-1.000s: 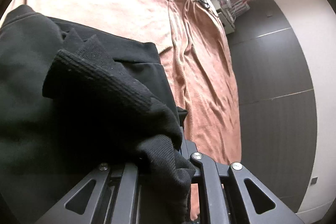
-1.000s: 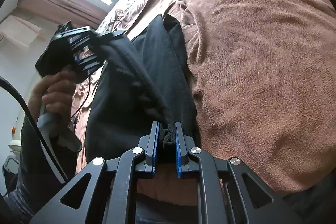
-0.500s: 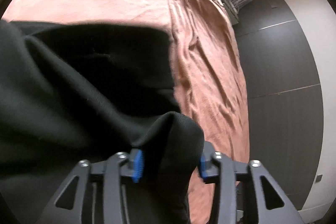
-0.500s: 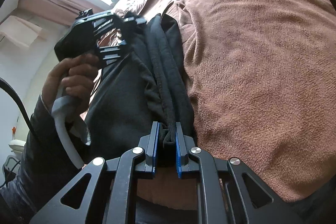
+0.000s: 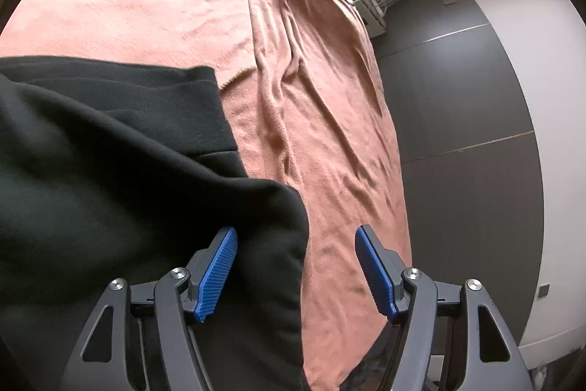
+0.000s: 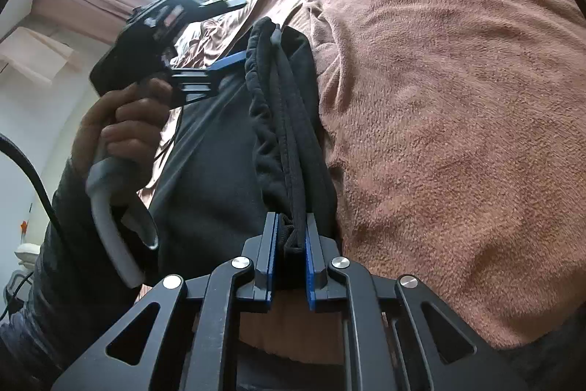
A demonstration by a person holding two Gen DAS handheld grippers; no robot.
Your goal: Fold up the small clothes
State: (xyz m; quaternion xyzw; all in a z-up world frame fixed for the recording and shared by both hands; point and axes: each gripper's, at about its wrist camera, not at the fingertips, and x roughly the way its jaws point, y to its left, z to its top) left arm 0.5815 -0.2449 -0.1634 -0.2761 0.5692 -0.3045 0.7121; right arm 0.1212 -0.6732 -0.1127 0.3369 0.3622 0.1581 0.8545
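1. Big picture first: a brown blanket (image 6: 457,120) covers the bed, and the black garment (image 6: 219,171) lies on it, folded over on itself, long axis running straight away from the right gripper toward the far end.
2. The right gripper (image 6: 289,244) sits at the near end, pads pinched tight on the bunched edge of the fabric.
3. The left gripper (image 5: 296,266) is at the far end, gripped by the person's hand (image 6: 121,131). Its jaws have just been opening and are spread now; a fold of cloth lies against one pad, nothing squeezing it.
4. My guess: the fold's laid down, and the right side needs to let go next.
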